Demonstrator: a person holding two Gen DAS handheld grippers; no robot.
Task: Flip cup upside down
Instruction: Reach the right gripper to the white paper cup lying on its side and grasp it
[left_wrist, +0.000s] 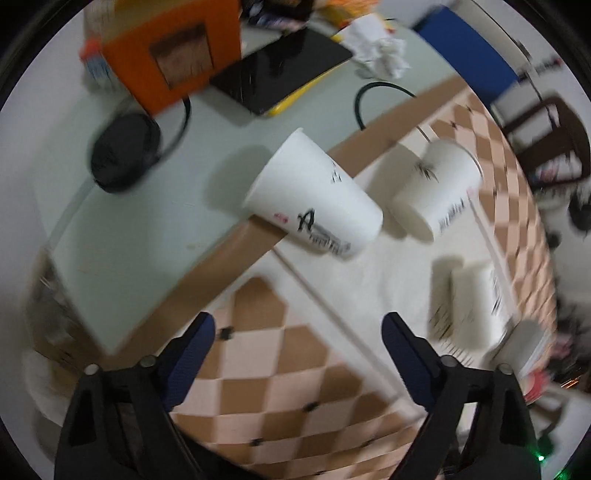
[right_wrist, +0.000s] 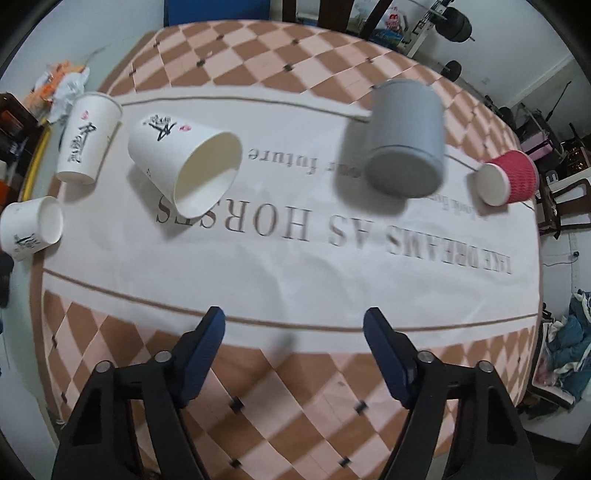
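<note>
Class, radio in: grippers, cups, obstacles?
Left gripper open, empty. Right gripper open, empty. White cup tipped over on tablecloth. Grey cup beside; path unobstructed.

Ahead of the right gripper (right_wrist: 293, 332) and to its left, a white paper cup (right_wrist: 184, 162) with black brush lettering and a small red stamp was tilted, its open mouth facing the gripper. In the left gripper (left_wrist: 297, 339) view the same cup (left_wrist: 314, 195) appeared straight ahead, base end nearer, blurred.

An orange box (left_wrist: 173, 55) beside a black tablet (left_wrist: 280, 70) (both blurred).
</note>
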